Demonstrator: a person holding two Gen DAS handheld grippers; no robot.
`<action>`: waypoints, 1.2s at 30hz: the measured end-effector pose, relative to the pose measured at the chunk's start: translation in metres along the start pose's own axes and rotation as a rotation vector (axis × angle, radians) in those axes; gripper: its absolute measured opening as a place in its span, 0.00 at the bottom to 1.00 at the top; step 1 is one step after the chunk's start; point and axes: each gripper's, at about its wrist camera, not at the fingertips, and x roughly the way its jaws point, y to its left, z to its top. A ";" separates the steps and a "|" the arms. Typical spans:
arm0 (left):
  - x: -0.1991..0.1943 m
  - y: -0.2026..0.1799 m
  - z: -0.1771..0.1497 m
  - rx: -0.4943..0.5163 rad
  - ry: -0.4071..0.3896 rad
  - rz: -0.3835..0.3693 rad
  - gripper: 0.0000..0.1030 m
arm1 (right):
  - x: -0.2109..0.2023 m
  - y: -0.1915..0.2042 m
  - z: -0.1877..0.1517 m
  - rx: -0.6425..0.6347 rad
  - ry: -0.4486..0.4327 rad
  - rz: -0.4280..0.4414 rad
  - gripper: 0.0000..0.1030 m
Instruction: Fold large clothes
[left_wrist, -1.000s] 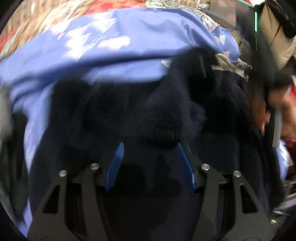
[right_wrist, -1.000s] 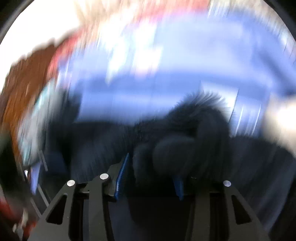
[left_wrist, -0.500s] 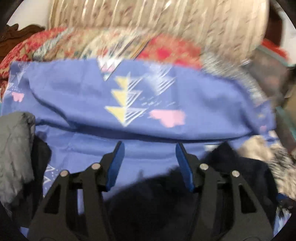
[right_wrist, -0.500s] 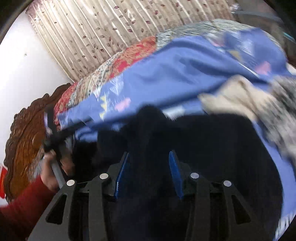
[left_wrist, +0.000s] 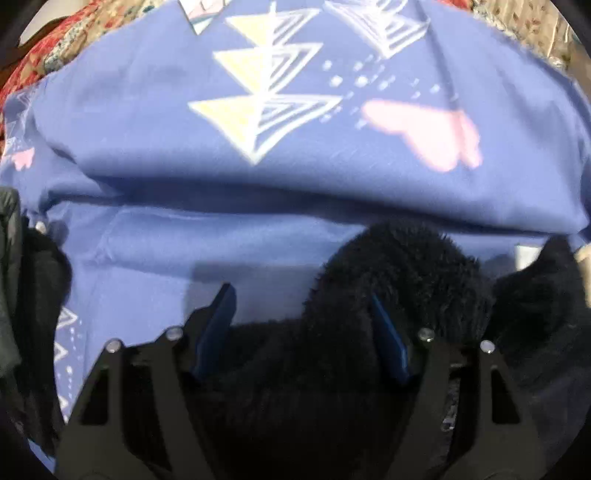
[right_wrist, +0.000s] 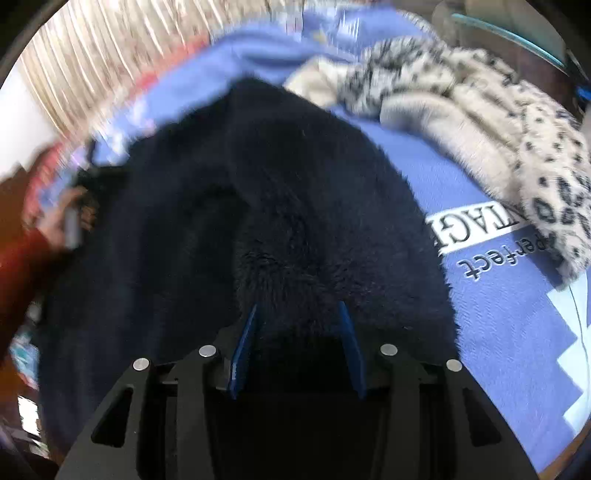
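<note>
A blue sheet (left_wrist: 155, 122) printed with white and yellow triangles and a pink shape covers the bed and fills most of my left view, bunched into a long ridge across the middle. On it lies the dark fleece garment (right_wrist: 280, 206), spread wide through my right view and heaped under both tools.

My left gripper (left_wrist: 301, 314) points low along the sheet, its fingers spread wide — a furry fold of the garment (left_wrist: 399, 266) humps up over the right-hand blue pad, while the left pad stands bare against the sheet. I cannot tell whether any cloth is actually pinched there.

My right gripper (right_wrist: 297, 332) looks down the length of the garment, its blue pads partly closed with dark pile bunched between them; it appears to have hold of that fold, though the contact is lost in the black fabric.

Beyond the garment on the right lies a cream leopard-spotted cloth (right_wrist: 491, 122), overlapping a white printed label (right_wrist: 465, 229) on the sheet. At the far left of that view, blurred, a hand (right_wrist: 59, 218) in a red sleeve grips the other tool's handle. A grey garment (left_wrist: 9, 266) edges my left view, and a red patterned bedspread (left_wrist: 48, 48) shows past the sheet.
</note>
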 end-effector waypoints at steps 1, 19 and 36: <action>-0.016 -0.010 -0.005 0.056 -0.043 -0.006 0.68 | -0.008 0.001 0.000 -0.003 -0.026 0.006 0.65; -0.243 0.100 -0.225 0.187 -0.177 -0.249 0.72 | -0.112 -0.058 0.060 -0.097 -0.240 -0.426 0.35; -0.287 0.193 -0.335 0.038 -0.033 -0.234 0.72 | -0.102 0.022 -0.087 -0.177 -0.154 -0.024 0.81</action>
